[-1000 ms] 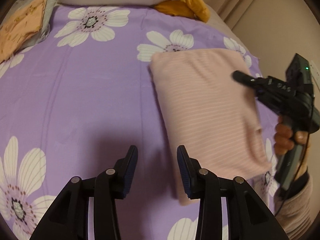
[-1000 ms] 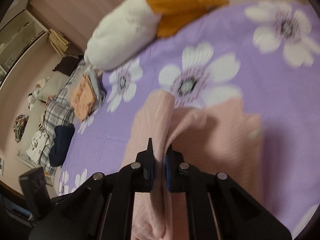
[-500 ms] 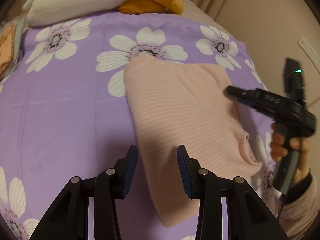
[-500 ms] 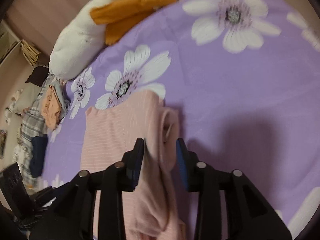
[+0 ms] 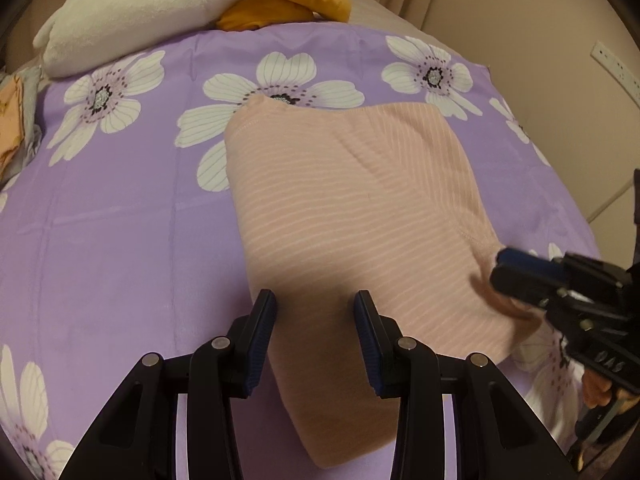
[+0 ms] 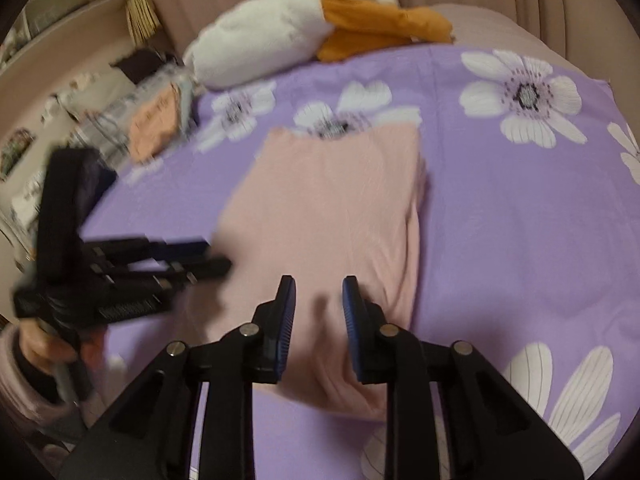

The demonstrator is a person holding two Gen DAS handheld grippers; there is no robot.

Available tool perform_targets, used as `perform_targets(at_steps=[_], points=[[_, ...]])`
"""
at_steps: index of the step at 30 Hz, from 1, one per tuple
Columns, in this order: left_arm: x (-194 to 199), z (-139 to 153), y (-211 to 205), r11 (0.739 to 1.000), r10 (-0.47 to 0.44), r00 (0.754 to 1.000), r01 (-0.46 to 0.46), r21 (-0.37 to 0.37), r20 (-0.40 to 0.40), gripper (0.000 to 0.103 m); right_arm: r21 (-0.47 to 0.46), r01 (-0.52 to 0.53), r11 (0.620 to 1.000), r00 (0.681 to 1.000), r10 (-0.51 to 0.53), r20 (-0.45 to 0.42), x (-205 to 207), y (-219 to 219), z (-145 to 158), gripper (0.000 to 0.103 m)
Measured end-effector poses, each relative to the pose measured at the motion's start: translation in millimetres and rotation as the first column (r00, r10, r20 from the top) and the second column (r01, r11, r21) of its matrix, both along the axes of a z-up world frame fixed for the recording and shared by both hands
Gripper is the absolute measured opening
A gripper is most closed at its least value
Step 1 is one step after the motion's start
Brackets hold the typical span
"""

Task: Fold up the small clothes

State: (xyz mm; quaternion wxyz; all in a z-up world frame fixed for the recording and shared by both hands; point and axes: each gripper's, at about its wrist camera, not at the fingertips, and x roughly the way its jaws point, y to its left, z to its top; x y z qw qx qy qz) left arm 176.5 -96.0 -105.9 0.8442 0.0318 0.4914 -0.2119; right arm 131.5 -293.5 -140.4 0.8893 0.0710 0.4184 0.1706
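A pink striped garment [image 5: 344,216] lies folded into a long rectangle on the purple flowered bedspread [image 5: 112,240]. It also shows in the right wrist view [image 6: 332,216]. My left gripper [image 5: 315,332] is open, its jaws straddling the garment's near left edge. My right gripper [image 6: 319,320] is open over the garment's near end. In the left wrist view the right gripper [image 5: 520,276] sits at the garment's right corner, fingertips by a lifted bit of fabric. In the right wrist view the left gripper [image 6: 212,258] is blurred at the left.
A white plush toy with an orange beak [image 5: 168,4] lies at the head of the bed. Folded orange and grey clothes [image 6: 156,124] sit at the bed's left edge. A beige wall with a socket [image 5: 612,64] is to the right.
My right gripper opened, released the pink garment and drew back to its near end. The garment now lies flat. My left gripper moved closer, over the garment's near left edge.
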Motion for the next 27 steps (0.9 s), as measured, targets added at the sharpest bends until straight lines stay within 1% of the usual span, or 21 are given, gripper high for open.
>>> perform_targets(at_steps=[3, 4, 6, 9, 10, 15, 17, 20, 27], points=[[-3.0, -2.5, -2.0, 1.0, -0.005, 1.0, 0.005, 0.009, 0.005, 0.038, -0.061, 0.026, 0.998, 0.999, -0.029, -0.045, -1.8, -3.1, -17.6, 0.021], [-4.2, -2.8, -2.5, 1.0, -0.007, 1.0, 0.007, 0.012, 0.007, 0.038, -0.063, 0.03, 0.998, 0.998, -0.034, -0.057, -0.4, -4.7, -21.7, 0.018], [-7.0, -2.4, -2.5, 1.0, -0.011, 1.0, 0.011, 0.016, 0.013, 0.038, -0.05, 0.041, 0.998, 0.995, -0.045, -0.088, -0.7, -10.0, -30.8, 0.019], [-13.7, -2.0, -0.6, 1.0, -0.016, 1.0, 0.016, 0.018, 0.015, 0.038, -0.038, 0.052, 0.998, 0.995, -0.055, -0.082, -7.7, -12.9, -29.3, 0.021], [-15.9, -1.8, -0.1, 1.0, -0.017, 1.0, 0.017, 0.019, 0.017, 0.038, -0.026, 0.054, 0.998, 0.995, -0.056, -0.077, -10.5, -14.3, -26.4, 0.024], [-26.1, -3.1, 2.2, 1.0, -0.018, 1.0, 0.018, 0.016, 0.014, 0.038, 0.007, 0.045, 0.999, 0.998, -0.045, -0.042, -24.5, -11.8, -16.5, 0.024], [-28.7, -4.1, 1.9, 1.0, -0.019, 1.0, 0.019, 0.018, 0.013, 0.038, 0.006, 0.046, 0.999, 0.998, -0.045, -0.053, -25.8, -10.1, -19.2, 0.024], [-31.7, -5.7, 2.0, 1.0, -0.022, 1.0, 0.022, 0.019, 0.009, 0.038, -0.011, 0.059, 0.998, 0.994, -0.06, -0.097, -23.6, -8.7, -31.5, 0.024], [-38.5, -8.6, 2.9, 0.999, -0.028, 1.0, 0.028, 0.018, -0.001, 0.038, -0.01, 0.069, 0.998, 0.991, -0.07, -0.112, -28.7, -9.8, -36.3, 0.022]])
